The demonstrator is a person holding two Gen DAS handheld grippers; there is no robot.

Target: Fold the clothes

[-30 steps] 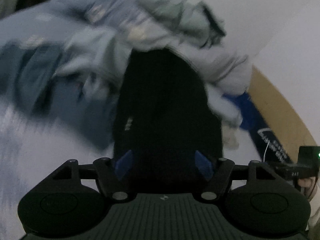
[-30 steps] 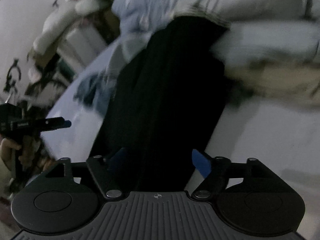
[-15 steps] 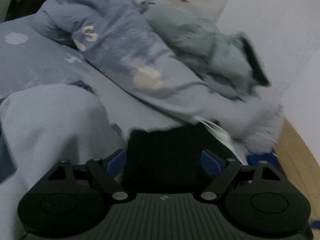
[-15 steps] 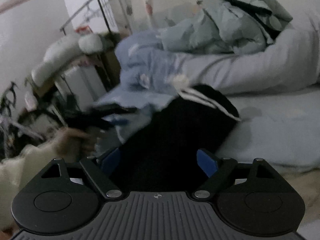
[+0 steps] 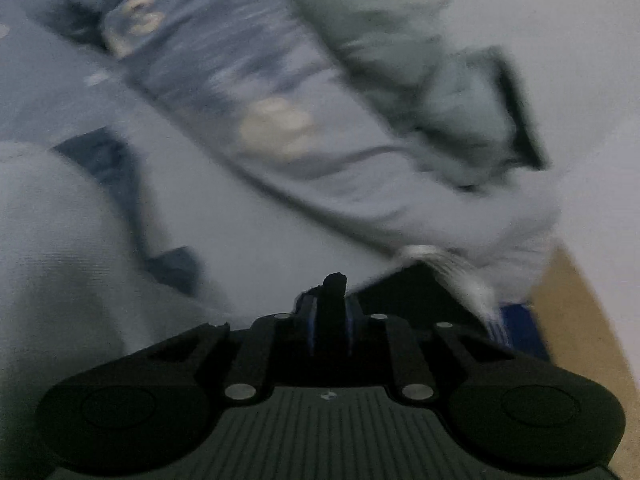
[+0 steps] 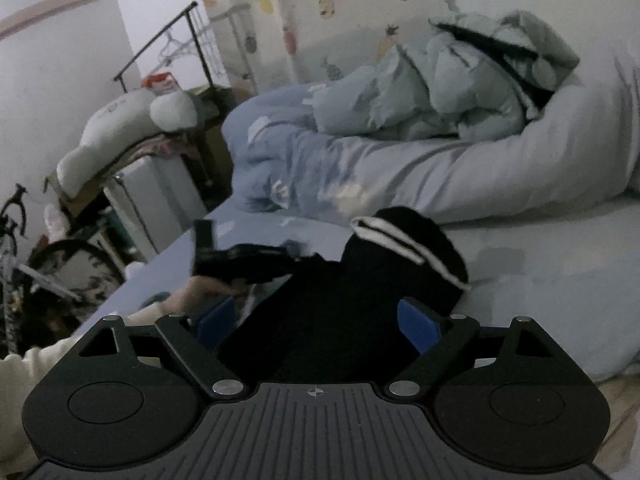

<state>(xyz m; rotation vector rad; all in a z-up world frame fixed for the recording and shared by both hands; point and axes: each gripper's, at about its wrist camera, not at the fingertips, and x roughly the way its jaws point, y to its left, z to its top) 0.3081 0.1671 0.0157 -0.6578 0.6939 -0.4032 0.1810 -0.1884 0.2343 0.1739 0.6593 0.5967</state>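
A black garment (image 6: 340,300) with white stripes (image 6: 392,244) lies bunched on the light blue bed sheet (image 6: 560,280). My right gripper (image 6: 316,322) is open, and the black cloth lies between its wide-spread blue pads (image 6: 418,324). My left gripper (image 5: 330,320) is shut on an edge of the black garment (image 5: 416,292); a tuft of cloth sticks up between its pads. In the right wrist view, the left gripper (image 6: 248,258) is held by a hand (image 6: 208,288) at the garment's left side.
A rolled pale duvet (image 6: 480,176) and a crumpled teal jacket (image 6: 460,92) lie across the back of the bed. A clothes rack (image 6: 192,40), white plush (image 6: 120,128) and bicycle (image 6: 24,248) stand to the left. A wooden edge (image 5: 580,320) runs along the right.
The left gripper has gone from open to shut on the black garment's edge. The garment came down from hanging to lie on the bed. The right gripper stays open.
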